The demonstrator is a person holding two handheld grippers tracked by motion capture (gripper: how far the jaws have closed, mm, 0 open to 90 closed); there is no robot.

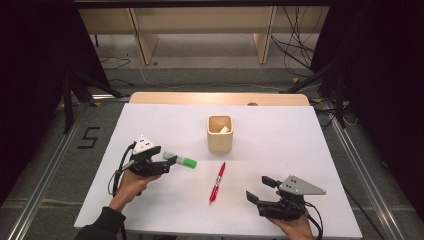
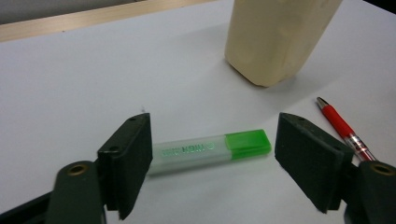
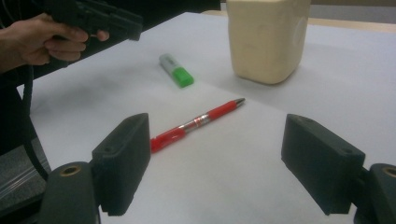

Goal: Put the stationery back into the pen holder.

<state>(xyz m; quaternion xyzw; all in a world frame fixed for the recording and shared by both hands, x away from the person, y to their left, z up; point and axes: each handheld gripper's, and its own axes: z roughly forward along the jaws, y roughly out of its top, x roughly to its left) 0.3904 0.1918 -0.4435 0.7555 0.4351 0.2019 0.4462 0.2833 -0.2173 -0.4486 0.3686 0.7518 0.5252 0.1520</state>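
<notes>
High view: counter [image 1: 150, 120] with a white top, a square wooden pen holder [image 1: 220, 133] standing upright near its middle as the landmark.
Highlighter, high view: green-capped highlighter [image 1: 181, 160] lies flat to the left of the pen holder and nearer the person.
Pen, high view: red pen [image 1: 217, 182] lies flat just in front of the pen holder, well apart from the highlighter.
Left gripper, high view: left gripper [image 1: 171, 160], held by the left hand [image 1: 131, 182], sits left of the pen holder with its jaws at the highlighter's pale end.
Right gripper, high view: right gripper [image 1: 260, 189] rests right of the pen, nearer the person than the pen holder, jaws spread and empty.
Left gripper view: jaws stand wide apart, holding nothing; the highlighter lies crosswise on the counter between them, the pen holder behind it at upper right, the pen at right.
Right gripper view: jaws wide apart and empty; the pen lies beyond them, the pen holder behind it, the highlighter left of the pen holder.
</notes>
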